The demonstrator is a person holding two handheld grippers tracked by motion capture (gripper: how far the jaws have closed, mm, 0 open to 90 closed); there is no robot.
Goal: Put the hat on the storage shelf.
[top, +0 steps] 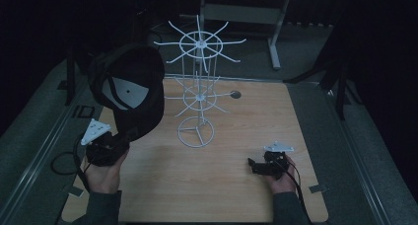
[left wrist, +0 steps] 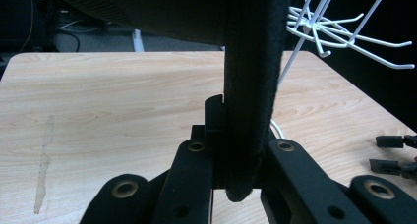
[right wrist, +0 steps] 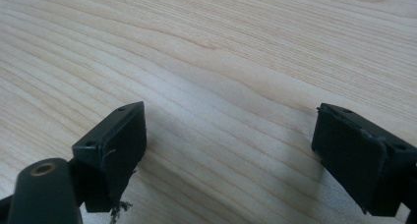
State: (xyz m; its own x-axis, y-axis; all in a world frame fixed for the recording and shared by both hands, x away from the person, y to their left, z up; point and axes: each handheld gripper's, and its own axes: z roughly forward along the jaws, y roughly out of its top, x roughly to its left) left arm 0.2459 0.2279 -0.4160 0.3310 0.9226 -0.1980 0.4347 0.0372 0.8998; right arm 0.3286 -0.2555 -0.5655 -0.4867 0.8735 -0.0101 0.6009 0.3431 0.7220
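Note:
A black cap [top: 133, 87] hangs upside-down in the air at the left, its pale inner lining facing me. My left gripper [top: 129, 135] is shut on the cap's brim from below. In the left gripper view the dark brim [left wrist: 251, 76] stands on edge between the two black jaws of my left gripper [left wrist: 241, 150]. A white wire rack [top: 197, 96] with two tiers of spoke hooks stands mid-table, just right of the cap. My right gripper [top: 252, 165] rests low at the front right, open, with bare wood between its jaws in the right gripper view [right wrist: 231, 145].
The wooden table [top: 231, 195] has a small round hole [top: 235, 94] behind the rack. Grey floor borders it on both sides, and a desk frame [top: 276, 37] stands at the back. The rack's hooks [left wrist: 344, 30] reach toward the cap's right side.

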